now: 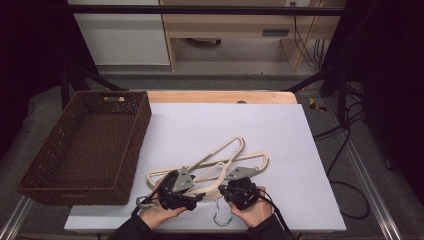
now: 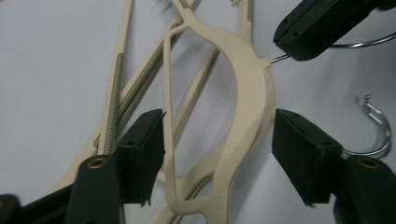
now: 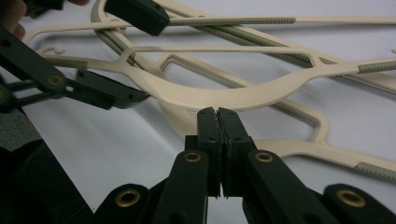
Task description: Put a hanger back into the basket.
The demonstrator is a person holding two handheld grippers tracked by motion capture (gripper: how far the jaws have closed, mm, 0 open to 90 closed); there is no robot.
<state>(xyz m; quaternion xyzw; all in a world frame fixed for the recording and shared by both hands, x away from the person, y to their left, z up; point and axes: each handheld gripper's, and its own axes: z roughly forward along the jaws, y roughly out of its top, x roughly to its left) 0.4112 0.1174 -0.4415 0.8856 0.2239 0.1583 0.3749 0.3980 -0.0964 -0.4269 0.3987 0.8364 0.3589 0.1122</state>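
Observation:
Several beige plastic hangers (image 1: 227, 150) lie tangled on the white sheet near the front edge. My left gripper (image 1: 200, 192) reaches in from the left. In the left gripper view, the left gripper (image 2: 219, 140) has one hanger's curved neck (image 2: 250, 93) between its pads, which sit against both sides of it. My right gripper (image 1: 225, 190) is just to the right. In the right gripper view, the right gripper (image 3: 218, 116) is shut under that hanger's neck (image 3: 224, 95). In the left gripper view, the right gripper (image 2: 317, 23) pinches the hanger's wire hook stem.
A brown woven basket (image 1: 132, 145) stands empty at the left of the table. A loose-looking metal hook (image 1: 218, 216) (image 2: 380, 126) lies by the front edge between my hands. The white sheet (image 1: 225, 120) stretches out beyond the hangers.

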